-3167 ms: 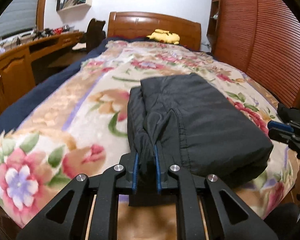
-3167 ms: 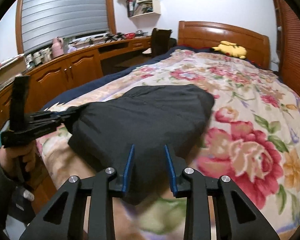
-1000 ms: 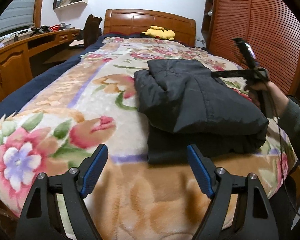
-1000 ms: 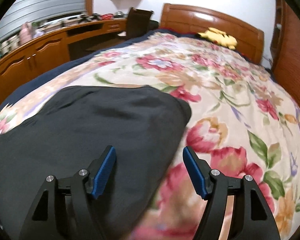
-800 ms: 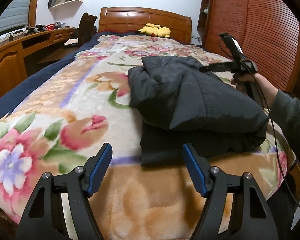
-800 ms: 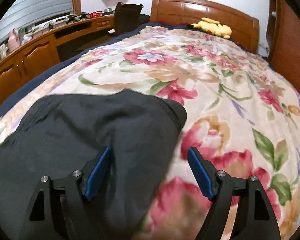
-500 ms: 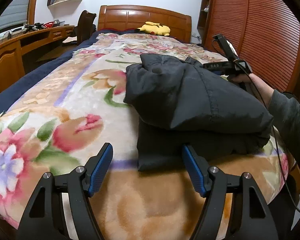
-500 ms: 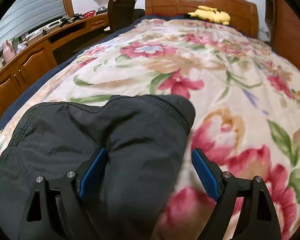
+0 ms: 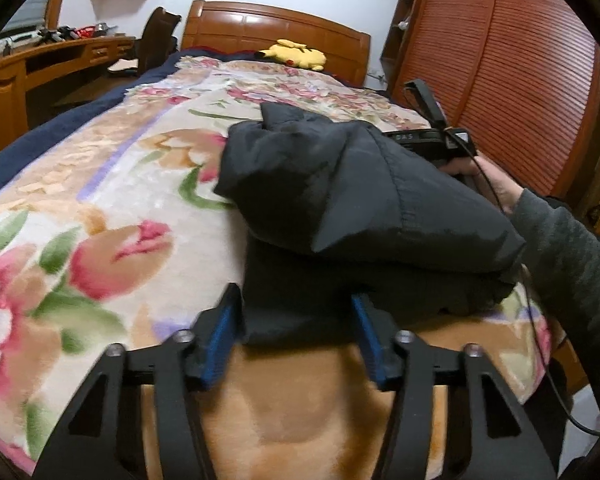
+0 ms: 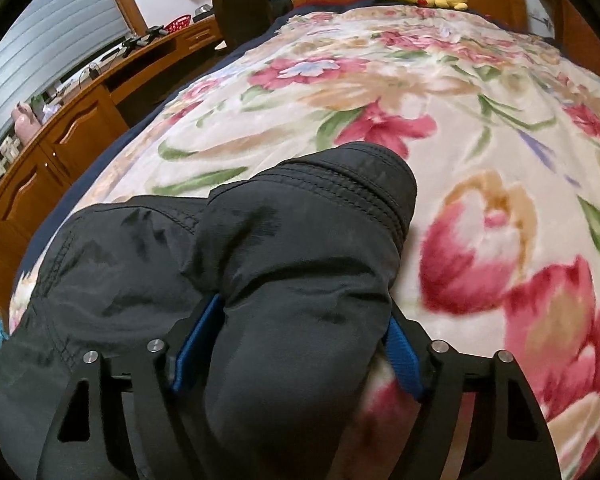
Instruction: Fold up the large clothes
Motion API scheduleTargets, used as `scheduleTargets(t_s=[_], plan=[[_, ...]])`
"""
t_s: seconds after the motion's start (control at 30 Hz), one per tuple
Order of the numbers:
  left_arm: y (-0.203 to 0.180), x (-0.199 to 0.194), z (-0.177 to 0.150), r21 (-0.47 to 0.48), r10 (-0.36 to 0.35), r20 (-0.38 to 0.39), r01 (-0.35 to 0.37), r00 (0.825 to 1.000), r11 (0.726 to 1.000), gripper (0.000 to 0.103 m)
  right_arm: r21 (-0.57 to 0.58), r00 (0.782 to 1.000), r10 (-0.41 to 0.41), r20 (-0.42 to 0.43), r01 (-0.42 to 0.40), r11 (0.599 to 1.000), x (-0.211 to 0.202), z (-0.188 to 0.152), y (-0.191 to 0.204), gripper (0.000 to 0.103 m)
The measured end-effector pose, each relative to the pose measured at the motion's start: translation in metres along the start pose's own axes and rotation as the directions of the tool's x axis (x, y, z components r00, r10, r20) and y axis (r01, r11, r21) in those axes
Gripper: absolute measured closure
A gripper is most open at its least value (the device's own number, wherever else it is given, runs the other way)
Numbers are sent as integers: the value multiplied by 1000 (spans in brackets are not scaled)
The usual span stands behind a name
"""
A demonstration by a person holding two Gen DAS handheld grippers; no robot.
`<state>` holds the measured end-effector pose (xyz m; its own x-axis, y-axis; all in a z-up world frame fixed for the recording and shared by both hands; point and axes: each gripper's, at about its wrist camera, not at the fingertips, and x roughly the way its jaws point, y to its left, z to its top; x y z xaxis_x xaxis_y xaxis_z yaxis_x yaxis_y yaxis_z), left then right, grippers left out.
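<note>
Lifted since earlier, dark jacket (image 9: 364, 184) rumples over floral blanket (image 9: 100, 184) (wooden headboard (image 9: 276, 26) behind).

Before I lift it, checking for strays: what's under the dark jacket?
The jacket lies folded in layers on the floral blanket. Blanket shows all round it; whatever lies beneath or between the layers is covered.

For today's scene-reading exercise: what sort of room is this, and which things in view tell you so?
Most likely a bedroom: a bed with a wooden headboard and floral blanket, a yellow plush toy near the headboard, and a louvred wardrobe door beside it.
</note>
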<state>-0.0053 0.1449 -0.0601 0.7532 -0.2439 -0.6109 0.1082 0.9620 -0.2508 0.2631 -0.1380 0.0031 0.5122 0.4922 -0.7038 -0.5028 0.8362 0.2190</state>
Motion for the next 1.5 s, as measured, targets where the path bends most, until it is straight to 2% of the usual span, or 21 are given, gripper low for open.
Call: scheduleTargets(t_s=[0.07, 0.17, 0.2, 0.3, 0.43, 0.57, 0.7, 0.87, 1.07, 1.27, 1.4, 1.5], plan=[[-1, -1, 0, 1, 3, 6, -3, 1000, 1000, 65, -11, 1000, -10, 1, 10, 1000, -2, 0, 1, 33], [-1, -4, 0, -7, -20, 5, 21, 1000, 1000, 80, -37, 999, -42, 23, 43, 998, -9, 3, 5, 53], [-1, -6, 1, -2, -22, 7, 22, 1000, 1000, 84, -37, 998, -51, 41, 53, 998, -14, 2, 6, 60], [-6, -15, 4, 17, -17, 30, 17, 999, 1000, 88, -51, 993, -76, 96, 81, 995, -31, 0, 15, 70], [-4, -33, 7, 26, 11, 82, -14, 997, 1000, 91, -93, 982, -91, 167, 108, 990, -54, 0, 38, 74], [19, -58, 11, -6, 51, 135, -51, 989, 999, 93, -167, 973, -72, 218, 110, 980, -77, -4, 75, 76], [51, -85, 10, -38, 106, 171, -101, 980, 994, 94, -222, 970, -42, 239, 97, 970, -89, -12, 106, 78], [84, -117, 3, -50, 175, 199, -168, 964, 985, 94, -286, 976, -15, 219, 79, 955, -74, -13, 150, 79], [135, -151, 1, -70, 305, 211, -297, 929, 952, 95, -354, 975, 48, 217, 33, 935, -54, -4, 213, 79], [204, -184, -1, -161, 451, 207, -425, 868, 891, 96, -426, 973, 116, 201, -19, 905, -30, 12, 280, 82], [250, -201, -9, -250, 503, 186, -455, 844, 855, 98, -467, 965, 162, 205, -49, 883, -5, 41, 317, 83], [272, -201, -18, -265, 559, 151, -512, 815, 817, 99, -507, 955, 202, 218, -67, 859, 12, 56, 350, 83]])
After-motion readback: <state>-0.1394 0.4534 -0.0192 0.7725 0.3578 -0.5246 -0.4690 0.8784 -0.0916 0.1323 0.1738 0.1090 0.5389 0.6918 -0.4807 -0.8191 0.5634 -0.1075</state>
